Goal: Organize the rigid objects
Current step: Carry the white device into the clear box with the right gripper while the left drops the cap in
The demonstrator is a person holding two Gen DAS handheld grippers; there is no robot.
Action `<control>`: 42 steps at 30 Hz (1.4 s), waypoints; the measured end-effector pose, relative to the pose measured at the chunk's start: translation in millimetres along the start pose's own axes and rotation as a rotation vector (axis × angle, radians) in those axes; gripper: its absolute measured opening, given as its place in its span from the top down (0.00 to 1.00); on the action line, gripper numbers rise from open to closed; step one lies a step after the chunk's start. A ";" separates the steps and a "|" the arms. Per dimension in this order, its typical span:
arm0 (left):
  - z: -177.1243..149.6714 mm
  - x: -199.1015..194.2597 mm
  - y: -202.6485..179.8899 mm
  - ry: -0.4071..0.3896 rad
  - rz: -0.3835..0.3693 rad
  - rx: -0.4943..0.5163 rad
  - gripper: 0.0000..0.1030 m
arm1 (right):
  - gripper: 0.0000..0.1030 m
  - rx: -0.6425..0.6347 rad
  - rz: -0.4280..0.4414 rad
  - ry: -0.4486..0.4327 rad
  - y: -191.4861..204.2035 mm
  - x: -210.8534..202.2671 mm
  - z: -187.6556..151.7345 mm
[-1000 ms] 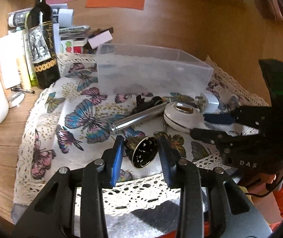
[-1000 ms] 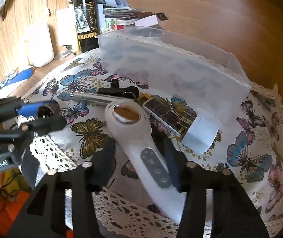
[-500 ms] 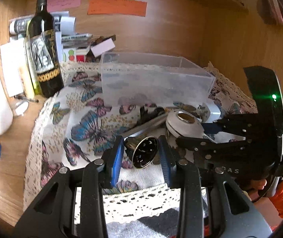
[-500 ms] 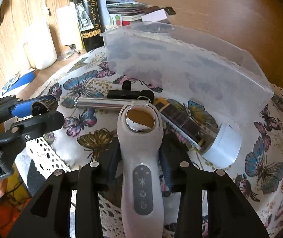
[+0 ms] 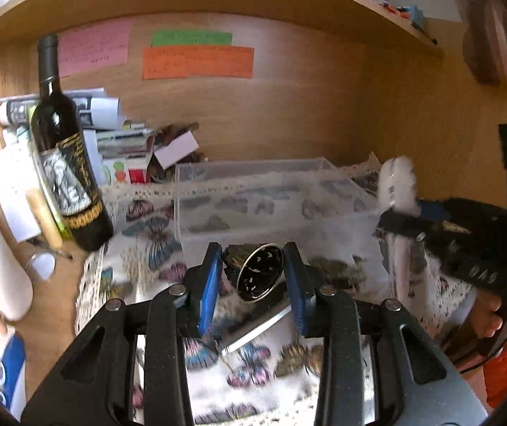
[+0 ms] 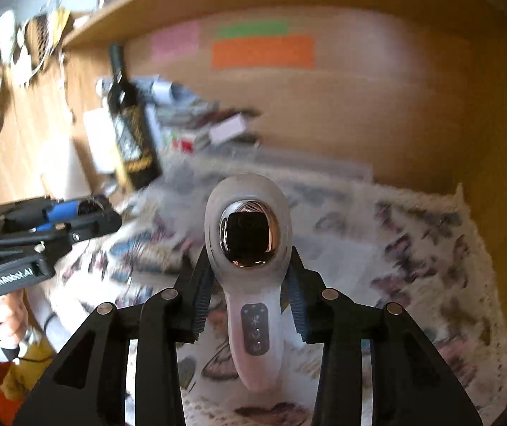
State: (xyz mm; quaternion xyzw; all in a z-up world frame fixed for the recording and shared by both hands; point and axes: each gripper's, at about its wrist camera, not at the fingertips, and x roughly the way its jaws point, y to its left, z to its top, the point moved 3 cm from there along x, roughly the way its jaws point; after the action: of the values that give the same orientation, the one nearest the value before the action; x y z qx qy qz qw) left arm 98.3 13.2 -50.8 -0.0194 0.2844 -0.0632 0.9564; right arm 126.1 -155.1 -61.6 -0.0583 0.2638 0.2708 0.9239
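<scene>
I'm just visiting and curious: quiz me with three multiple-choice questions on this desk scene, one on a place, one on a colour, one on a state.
1. Where is the wine bottle?
A. left of the clear bin
B. inside it
C. lying on the cloth

2. What colour is the widest wall note?
A. blue
B. orange
C. white

3. What is the right gripper doing?
A. hanging empty
B. resting flat
C. clamping the white handheld device

Answers: 1 A, it stands upright beside the bin. 2 B, orange below a green strip. 3 C, both fingers press its neck.
</scene>
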 end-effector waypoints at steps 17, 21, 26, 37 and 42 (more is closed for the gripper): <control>54.7 74.7 24.1 0.044 0.077 0.014 0.66 | 0.66 -0.033 -0.145 -0.127 -37.8 44.5 84.8; 49.6 100.9 24.2 0.103 0.074 0.022 0.66 | 0.66 -0.061 -0.164 -0.067 -40.1 77.6 82.5; 41.1 121.4 24.5 0.149 0.075 0.027 0.66 | 0.66 -0.117 -0.174 0.024 -33.2 111.6 70.5; 35.8 130.2 17.5 0.181 0.061 0.049 0.59 | 0.65 -0.163 -0.092 0.235 -20.3 155.6 46.8; 38.3 118.0 16.7 0.149 0.074 0.056 0.50 | 0.64 -0.130 -0.081 0.245 -23.7 152.0 46.5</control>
State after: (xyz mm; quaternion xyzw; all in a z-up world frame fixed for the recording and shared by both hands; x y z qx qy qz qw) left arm 219.0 14.2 -83.8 0.0229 0.3536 -0.0371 0.9344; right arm 268.5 -92.2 -101.6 -0.1615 0.3540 0.2408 0.8891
